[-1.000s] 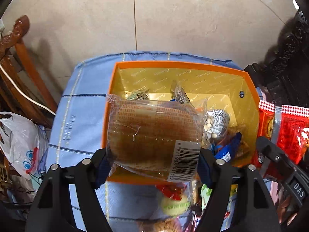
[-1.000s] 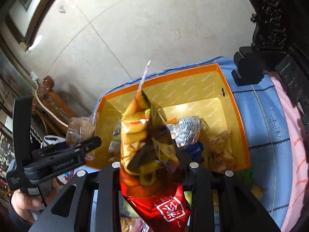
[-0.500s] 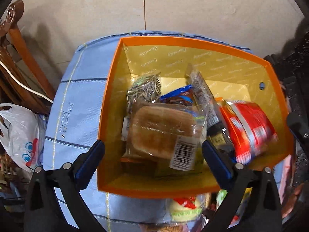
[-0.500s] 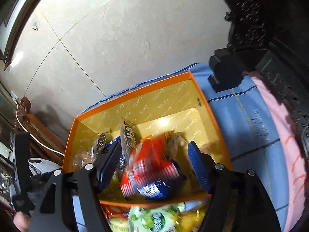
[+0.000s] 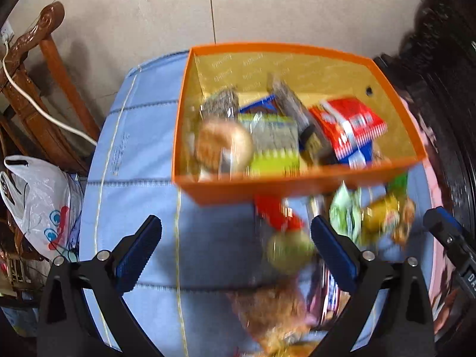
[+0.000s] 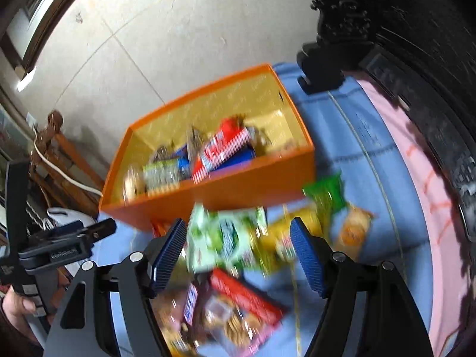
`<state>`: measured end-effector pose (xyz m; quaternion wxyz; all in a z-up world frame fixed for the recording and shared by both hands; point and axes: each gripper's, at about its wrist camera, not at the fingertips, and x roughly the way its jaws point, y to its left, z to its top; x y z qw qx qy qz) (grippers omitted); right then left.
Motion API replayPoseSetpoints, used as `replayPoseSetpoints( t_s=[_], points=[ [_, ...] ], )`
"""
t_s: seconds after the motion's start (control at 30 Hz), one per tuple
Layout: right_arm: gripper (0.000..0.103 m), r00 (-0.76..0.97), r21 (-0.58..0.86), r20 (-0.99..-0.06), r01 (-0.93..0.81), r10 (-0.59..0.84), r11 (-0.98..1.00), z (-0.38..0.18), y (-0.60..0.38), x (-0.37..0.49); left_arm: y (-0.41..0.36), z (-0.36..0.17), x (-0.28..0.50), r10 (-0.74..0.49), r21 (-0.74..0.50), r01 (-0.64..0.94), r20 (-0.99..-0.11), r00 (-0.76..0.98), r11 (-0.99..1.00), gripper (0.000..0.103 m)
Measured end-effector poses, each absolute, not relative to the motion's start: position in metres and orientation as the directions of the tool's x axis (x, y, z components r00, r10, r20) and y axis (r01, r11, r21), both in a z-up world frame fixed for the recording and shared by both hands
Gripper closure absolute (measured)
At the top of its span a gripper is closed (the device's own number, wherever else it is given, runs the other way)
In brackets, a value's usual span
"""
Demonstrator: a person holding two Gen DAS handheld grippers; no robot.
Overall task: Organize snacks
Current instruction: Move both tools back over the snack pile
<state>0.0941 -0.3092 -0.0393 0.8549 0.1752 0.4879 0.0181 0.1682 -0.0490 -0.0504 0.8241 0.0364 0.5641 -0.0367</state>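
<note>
An orange box (image 5: 232, 189) (image 6: 244, 189) with a gold lining stands on the blue cloth. Inside lie the wrapped bread (image 5: 223, 147), a red and white snack bag (image 5: 348, 125) (image 6: 223, 150) and several other packets. My left gripper (image 5: 236, 250) is open and empty above the cloth in front of the box. My right gripper (image 6: 238, 250) is open over the loose pile, with a green and white packet (image 6: 226, 239) lying below its blue pads, untouched. Both views are blurred by motion.
Loose snacks (image 5: 372, 217) (image 6: 238, 309) lie on the cloth in front of the box. Carved wooden furniture (image 5: 38, 68) and a white plastic bag (image 5: 35, 202) stand at the left, dark carved furniture (image 6: 401, 29) at the right. The cloth's left part (image 5: 134, 148) is bare.
Both grippers let go of their loads, the bread and the red bag, which now lie in the box. Both have pulled back toward the loose pile, jaws open.
</note>
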Motion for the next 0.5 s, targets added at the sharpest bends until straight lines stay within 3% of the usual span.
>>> replayPoseSetpoints(
  t_s=[0.23, 0.5],
  points=[
    [0.030, 0.442, 0.319, -0.869, 0.155, 0.223, 0.935, -0.066, -0.303, 0.037, -0.039, -0.093, 0.106, -0.023, 0.010, 0.130, -0.968, 0.249, 0.992, 0.005],
    [0.030, 0.345, 0.310, -0.906, 0.142, 0.247, 0.940, -0.099, -0.282, -0.011, -0.022, -0.131, 0.070, -0.058, -0.053, 0.045, -0.991, 0.123, 0.998, 0.005]
  ],
)
